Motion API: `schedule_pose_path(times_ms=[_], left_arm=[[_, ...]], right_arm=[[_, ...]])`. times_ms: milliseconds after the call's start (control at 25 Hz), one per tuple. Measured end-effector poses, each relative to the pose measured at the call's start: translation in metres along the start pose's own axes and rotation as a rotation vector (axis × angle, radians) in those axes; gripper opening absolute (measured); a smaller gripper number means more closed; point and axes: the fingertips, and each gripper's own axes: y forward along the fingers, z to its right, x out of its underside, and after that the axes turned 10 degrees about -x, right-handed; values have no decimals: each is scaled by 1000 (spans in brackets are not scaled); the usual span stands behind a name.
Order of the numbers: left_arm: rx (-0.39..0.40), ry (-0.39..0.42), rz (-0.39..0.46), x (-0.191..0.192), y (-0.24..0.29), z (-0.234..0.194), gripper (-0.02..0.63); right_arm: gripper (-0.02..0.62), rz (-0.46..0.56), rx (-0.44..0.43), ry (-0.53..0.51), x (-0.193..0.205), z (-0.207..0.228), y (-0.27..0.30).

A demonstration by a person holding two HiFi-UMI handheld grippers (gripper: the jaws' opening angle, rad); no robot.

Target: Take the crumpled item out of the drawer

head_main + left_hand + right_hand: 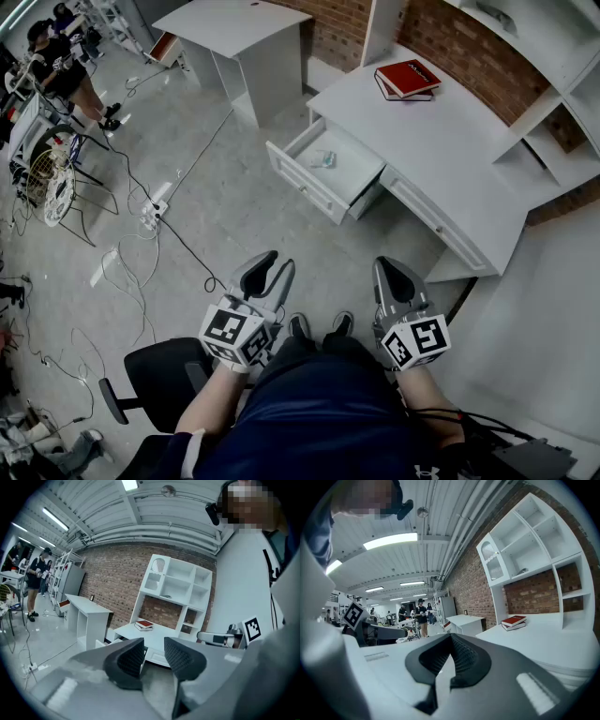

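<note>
A white drawer stands pulled out of the white desk. Inside it lies a small pale crumpled item. I sit well back from it, with both grippers held over my lap. The left gripper is open, with a clear gap between its dark pads and nothing in it. The right gripper points toward the desk; its pads meet at the tips and hold nothing. In the left gripper view the right gripper's marker cube shows at the right.
A red book lies on the desk top under white shelves. A second white desk stands further back. Cables and a power strip cross the floor at left. People stand far left. A black chair is under me.
</note>
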Motion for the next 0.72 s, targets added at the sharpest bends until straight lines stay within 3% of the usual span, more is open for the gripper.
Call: schedule_pose_path(times_ms=[720], left_arm=[[-45,17,8,-7,32,37,143]], right_arm=[[2,19,-61,40,-7,46,-9]])
